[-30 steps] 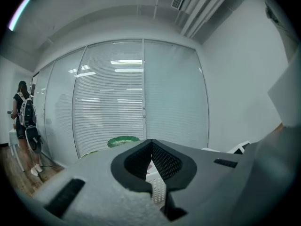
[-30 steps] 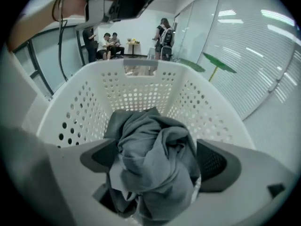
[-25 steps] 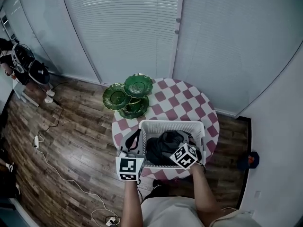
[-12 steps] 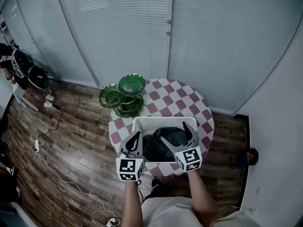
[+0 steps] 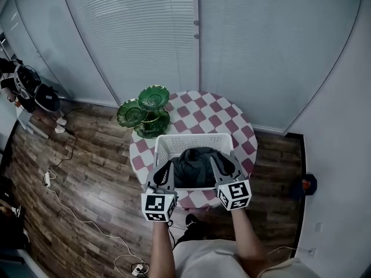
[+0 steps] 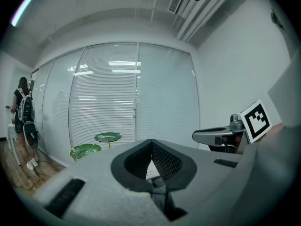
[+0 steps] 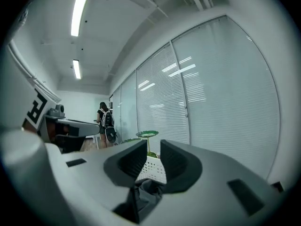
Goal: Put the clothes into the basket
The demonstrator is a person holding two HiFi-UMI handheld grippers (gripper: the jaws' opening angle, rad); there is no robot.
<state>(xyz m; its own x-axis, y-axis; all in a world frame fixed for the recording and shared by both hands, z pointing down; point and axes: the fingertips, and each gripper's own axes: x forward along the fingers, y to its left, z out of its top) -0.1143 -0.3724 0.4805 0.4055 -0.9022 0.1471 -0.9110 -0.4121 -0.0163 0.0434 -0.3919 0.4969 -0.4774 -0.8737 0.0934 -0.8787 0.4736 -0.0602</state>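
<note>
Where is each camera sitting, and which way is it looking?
Head view: on the person's head, looking steeply down at the table, basket and clothes; both arms, left gripper and right gripper show.
Left gripper view: rides the left gripper, looking across the room along its shut jaws toward the blinds.
Right gripper view: rides the right gripper, facing the same way; its jaws have just been closing, gripping nothing.
Shared: both gripper views catch the green dishes and the other gripper.

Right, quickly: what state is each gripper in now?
Left gripper: closed, tips touching, nothing held.
Right gripper: jaws have just been closing, narrow gap left, nothing between them.
</note>
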